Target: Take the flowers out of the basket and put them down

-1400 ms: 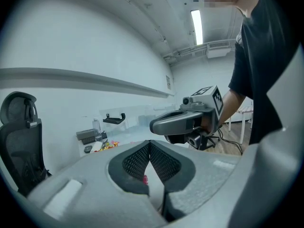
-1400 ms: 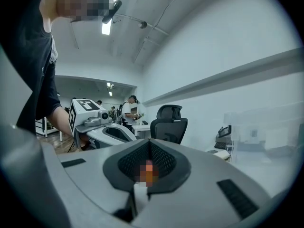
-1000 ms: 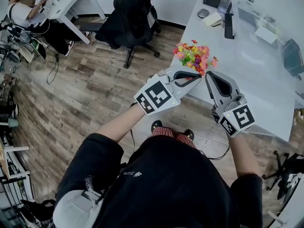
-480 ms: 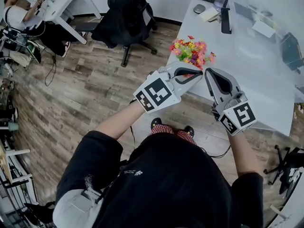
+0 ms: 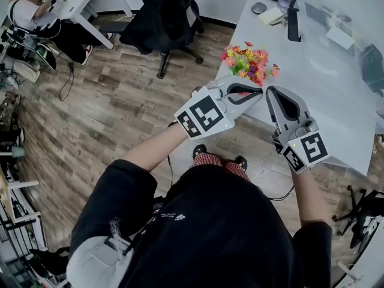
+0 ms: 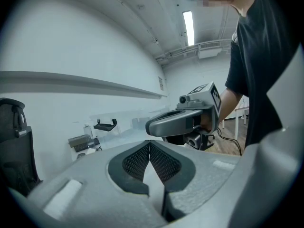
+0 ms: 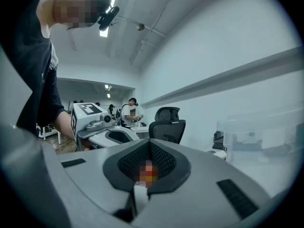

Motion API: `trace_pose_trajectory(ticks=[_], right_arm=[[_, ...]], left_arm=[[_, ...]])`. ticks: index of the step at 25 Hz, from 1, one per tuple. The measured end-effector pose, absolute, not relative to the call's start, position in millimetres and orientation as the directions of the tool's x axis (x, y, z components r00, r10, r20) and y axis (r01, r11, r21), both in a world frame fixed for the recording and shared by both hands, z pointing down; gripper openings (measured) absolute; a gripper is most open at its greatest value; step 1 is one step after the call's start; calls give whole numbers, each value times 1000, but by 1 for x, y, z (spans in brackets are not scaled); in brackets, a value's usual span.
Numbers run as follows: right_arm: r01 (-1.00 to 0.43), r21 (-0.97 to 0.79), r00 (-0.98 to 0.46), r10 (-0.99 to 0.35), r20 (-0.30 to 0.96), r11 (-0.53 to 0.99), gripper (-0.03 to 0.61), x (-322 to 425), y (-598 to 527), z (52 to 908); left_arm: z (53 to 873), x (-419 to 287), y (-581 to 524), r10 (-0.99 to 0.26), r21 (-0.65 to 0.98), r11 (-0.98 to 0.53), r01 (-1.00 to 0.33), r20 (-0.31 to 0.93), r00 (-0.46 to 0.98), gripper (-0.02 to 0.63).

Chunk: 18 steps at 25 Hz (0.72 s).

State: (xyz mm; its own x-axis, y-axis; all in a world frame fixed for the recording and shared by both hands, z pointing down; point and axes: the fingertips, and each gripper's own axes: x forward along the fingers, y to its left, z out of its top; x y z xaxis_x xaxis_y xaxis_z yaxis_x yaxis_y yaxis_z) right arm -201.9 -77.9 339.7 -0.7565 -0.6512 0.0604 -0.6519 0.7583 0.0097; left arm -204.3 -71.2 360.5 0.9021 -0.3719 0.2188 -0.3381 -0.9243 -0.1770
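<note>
1. Flowers (image 5: 249, 62): clump on white table (image 5: 327, 89), by its near-left edge. No basket visible; stems hidden, so long axis unclear.
2. L gripper (image 5: 258, 92) & R gripper (image 5: 270, 91): both jaws fully closed, nothing gripped, tips side by side.
3. Flowers sit just far of both tips, not touching. L gripper is marginally nearer. Jaws prob. need opening before any pick.

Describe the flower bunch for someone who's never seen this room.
Find the long white table on the right of the head view. At its edge nearest the black office chair is the flower bunch. It alone is multicoloured; its neighbours are pale, grey or black.
</note>
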Motion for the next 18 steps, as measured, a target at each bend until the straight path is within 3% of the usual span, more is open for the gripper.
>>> trace_pose_trajectory(ticks=[18], right_arm=[[-678, 45, -729, -680, 79, 733, 11, -191, -82, 340]], left_arm=[[358, -211, -82, -372, -220, -919, -327, 211, 904, 8]])
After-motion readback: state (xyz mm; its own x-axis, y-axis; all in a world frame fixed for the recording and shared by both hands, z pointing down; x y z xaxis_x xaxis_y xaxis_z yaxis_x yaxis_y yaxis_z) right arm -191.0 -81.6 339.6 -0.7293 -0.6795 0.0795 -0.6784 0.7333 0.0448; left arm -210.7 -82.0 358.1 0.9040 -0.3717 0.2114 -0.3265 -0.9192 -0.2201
